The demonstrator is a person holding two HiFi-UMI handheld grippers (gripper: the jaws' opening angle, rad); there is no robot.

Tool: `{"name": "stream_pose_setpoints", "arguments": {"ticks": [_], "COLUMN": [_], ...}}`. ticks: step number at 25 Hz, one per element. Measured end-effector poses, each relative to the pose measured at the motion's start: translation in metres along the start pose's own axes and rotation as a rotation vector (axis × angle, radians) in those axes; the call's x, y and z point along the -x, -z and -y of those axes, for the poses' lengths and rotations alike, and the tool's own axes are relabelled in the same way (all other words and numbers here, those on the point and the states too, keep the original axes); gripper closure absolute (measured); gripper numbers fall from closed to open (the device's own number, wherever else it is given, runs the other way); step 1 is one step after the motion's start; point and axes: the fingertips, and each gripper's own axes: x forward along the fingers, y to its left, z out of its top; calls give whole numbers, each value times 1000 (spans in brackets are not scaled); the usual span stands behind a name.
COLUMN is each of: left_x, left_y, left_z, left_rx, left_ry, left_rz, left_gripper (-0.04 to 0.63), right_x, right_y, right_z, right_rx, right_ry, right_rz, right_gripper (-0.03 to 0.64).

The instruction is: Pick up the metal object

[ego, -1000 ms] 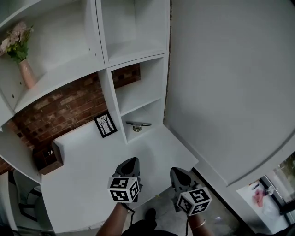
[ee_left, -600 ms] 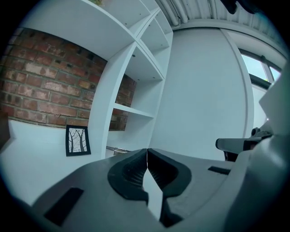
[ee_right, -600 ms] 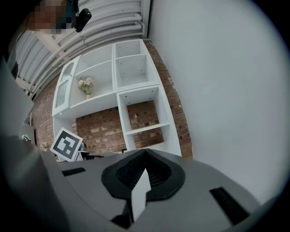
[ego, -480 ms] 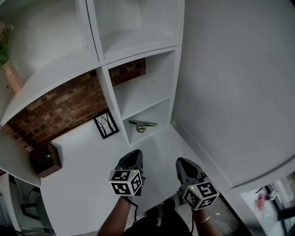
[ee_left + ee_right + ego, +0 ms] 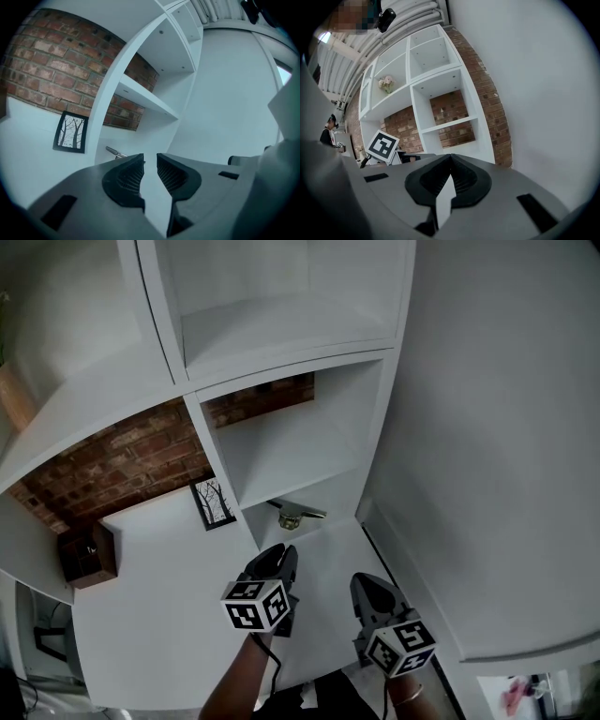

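Head view: the metal object lies in the lowest cubby of the shelf unit at the back of the table, its long bar crosswise to the reach. The left gripper is the nearer, and the right gripper sits off to the side.

Left gripper view: the jaws have just been opening and stand apart, empty. The metal object shows ahead, slightly left of the gap (no contact yet).

Right gripper view: jaws pressed together on nothing.
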Motion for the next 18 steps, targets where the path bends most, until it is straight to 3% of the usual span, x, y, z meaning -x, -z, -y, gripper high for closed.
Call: {"name": "stream_pose_setpoints", "arguments": {"ticks": [9, 18], "left_x": [-62, -107], "left_y": [18, 30], "left_z": [-24, -61], "left_rx": [119, 255], "left_ry": [-109, -190], "left_rz": [-55, -84], "left_gripper": [489, 485], "right_x": [-33, -46], "right_y": [6, 14], "right_z": [40, 60], "right_rx": [-32, -72], "right_ry": [-86, -98], "right_rz": [-59, -89], "right_gripper": [612, 612]}}
